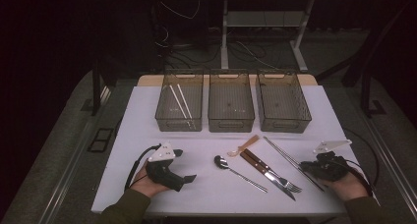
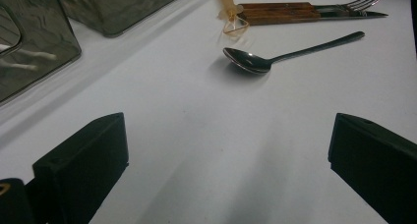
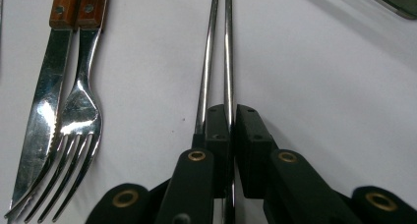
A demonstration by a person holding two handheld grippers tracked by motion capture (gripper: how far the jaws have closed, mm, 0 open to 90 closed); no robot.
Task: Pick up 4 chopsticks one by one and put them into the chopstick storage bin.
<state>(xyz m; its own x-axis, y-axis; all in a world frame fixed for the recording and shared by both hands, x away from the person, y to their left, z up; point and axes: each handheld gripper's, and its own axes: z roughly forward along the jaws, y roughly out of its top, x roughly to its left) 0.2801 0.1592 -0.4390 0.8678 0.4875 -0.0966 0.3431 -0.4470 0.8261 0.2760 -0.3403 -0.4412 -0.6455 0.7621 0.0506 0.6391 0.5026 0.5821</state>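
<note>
Lying between closed jaws, one metal chopstick (image 3: 228,52)

White table (image 1: 147,184) with three bins (image 1: 231,102), spoon (image 1: 238,172), knife, fork, metal chopsticks (image 1: 290,159).

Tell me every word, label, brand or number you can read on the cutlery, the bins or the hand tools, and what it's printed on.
None can be read.
The grey plate on the left gripper carries small dark marks, too small to read.
The knife, fork and metal chopsticks show bare metal, no stamp.
The three bins show no label.
</note>
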